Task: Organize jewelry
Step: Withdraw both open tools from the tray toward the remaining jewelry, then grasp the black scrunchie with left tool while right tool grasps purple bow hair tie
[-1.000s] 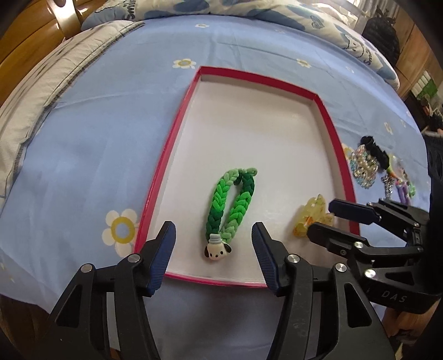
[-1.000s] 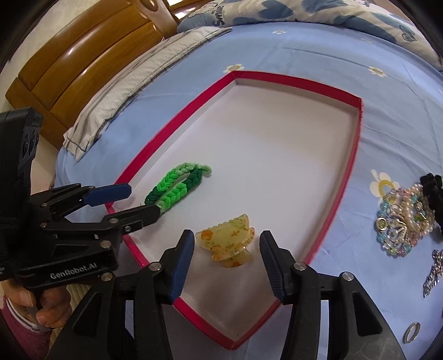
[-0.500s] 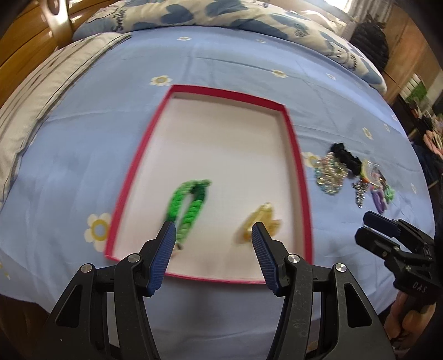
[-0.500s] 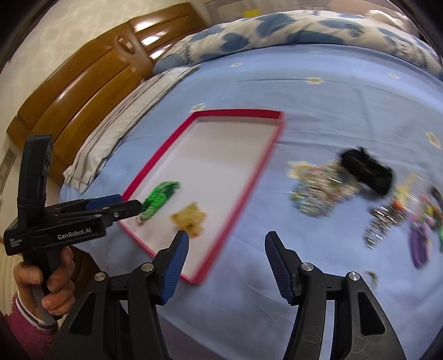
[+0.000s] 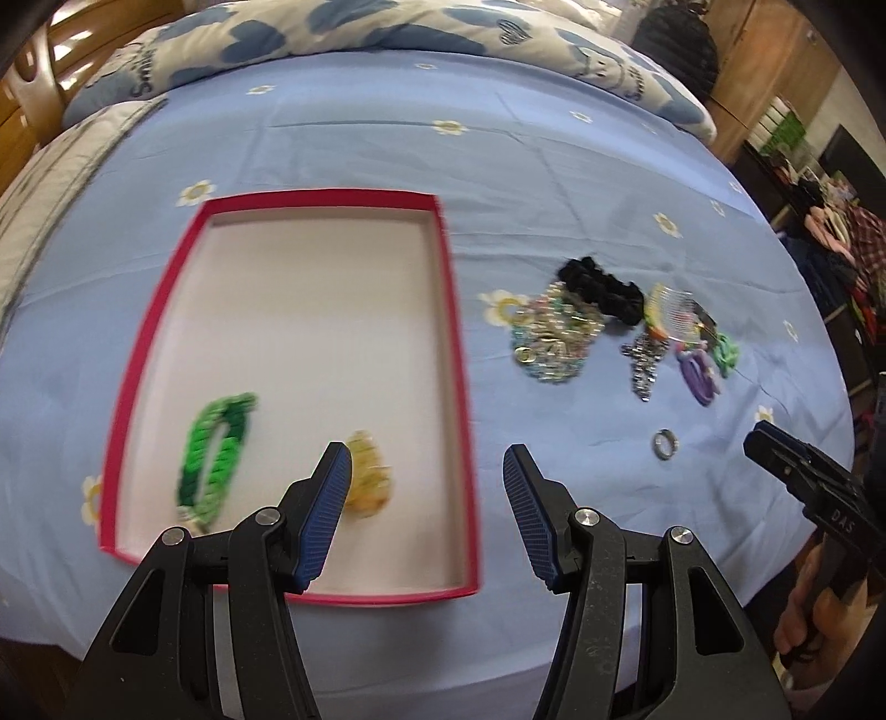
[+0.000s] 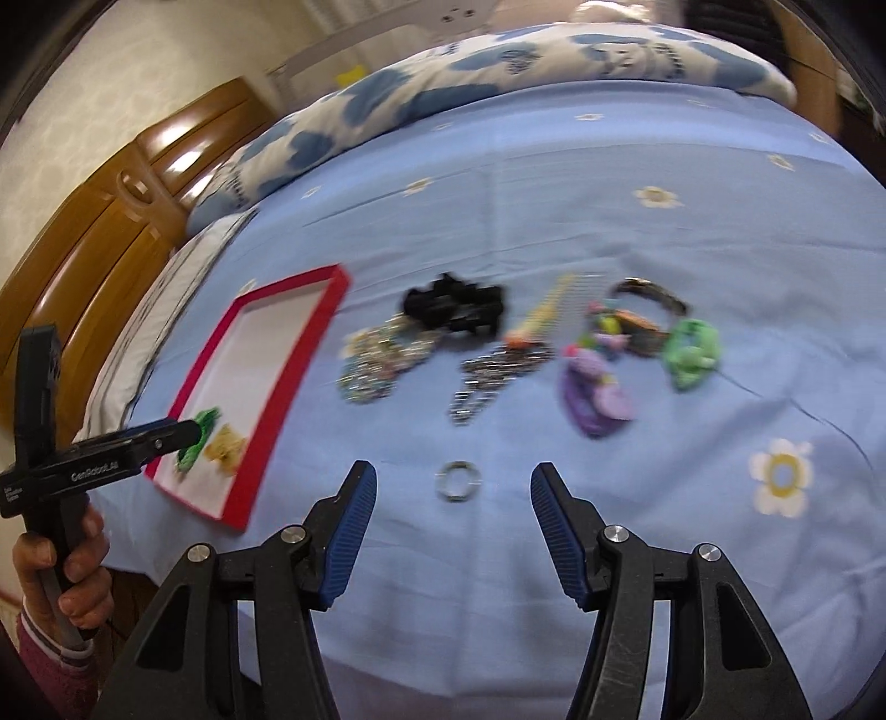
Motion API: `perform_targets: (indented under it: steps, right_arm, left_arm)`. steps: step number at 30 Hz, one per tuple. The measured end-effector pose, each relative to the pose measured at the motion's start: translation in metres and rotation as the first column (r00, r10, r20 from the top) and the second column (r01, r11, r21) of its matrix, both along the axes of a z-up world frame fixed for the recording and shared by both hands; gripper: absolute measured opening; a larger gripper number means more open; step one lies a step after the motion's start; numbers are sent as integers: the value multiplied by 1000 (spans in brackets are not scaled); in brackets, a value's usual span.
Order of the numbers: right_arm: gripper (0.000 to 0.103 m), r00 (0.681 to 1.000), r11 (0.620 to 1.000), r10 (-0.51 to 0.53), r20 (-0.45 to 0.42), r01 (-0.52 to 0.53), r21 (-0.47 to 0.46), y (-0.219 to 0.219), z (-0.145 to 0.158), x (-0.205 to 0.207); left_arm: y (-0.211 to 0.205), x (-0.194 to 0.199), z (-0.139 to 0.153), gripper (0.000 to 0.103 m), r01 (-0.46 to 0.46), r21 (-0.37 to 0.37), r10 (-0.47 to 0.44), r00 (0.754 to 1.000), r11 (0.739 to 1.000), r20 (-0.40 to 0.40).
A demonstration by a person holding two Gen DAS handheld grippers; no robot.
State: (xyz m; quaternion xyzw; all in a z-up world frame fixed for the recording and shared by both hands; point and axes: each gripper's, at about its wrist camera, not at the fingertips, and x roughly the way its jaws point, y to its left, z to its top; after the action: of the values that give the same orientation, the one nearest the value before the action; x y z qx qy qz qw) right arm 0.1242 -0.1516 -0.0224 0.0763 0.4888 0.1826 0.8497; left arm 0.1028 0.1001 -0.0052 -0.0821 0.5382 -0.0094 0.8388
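Reading "GenRobot.AI" in white along its black side, the left gripper (image 6: 183, 437) shows in the right wrist view, gripped by a hand (image 6: 61, 576) in a pink cuff; its fingers stand apart with nothing between them, over the near end of the red-rimmed tray (image 5: 459, 354). The right gripper (image 6: 454, 531) carries the letters "DAS" on its body in the left wrist view; its blue-padded fingers (image 6: 354, 531) have just been opening and now stand apart and empty, above a small metal ring (image 6: 458, 482) lying on the blue flowered bedsheet (image 6: 664, 232).

Inside the tray lie a green braided bracelet (image 5: 213, 448) and, just beside it, a yellow hair clip (image 5: 368, 476). On the sheet beside the tray, the remaining jewelry is strewn: a beaded cluster (image 5: 554, 343), a black scrunchie (image 5: 601, 288), a silvery chain (image 5: 645, 365), a purple piece (image 5: 700, 376) and a green one (image 5: 725, 351). Lettering on the quilt (image 5: 332, 33) at the bed's far end is too blurred to read surely.
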Motion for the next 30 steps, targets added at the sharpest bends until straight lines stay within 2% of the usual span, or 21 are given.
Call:
perform_targets:
  steps: [14, 19, 23, 30]
  right_arm:
    - [60, 992, 992, -126, -3, 126, -3, -49, -14, 22]
    - [60, 992, 992, -124, -6, 124, -9, -50, -20, 35]
    - [59, 994, 994, -111, -15, 111, -11, -45, -27, 45]
    - [59, 994, 995, -101, -37, 100, -20, -43, -39, 61]
  left_arm:
    - [-54, 47, -3, 56, 103, -36, -103, 995, 994, 13]
    - [-65, 75, -9, 56, 113, -81, -113, 994, 990, 11]
    - [-78, 99, -16, 56, 127, -66, -127, 992, 990, 12]
    - [-95, 149, -37, 56, 153, -67, -155, 987, 986, -29]
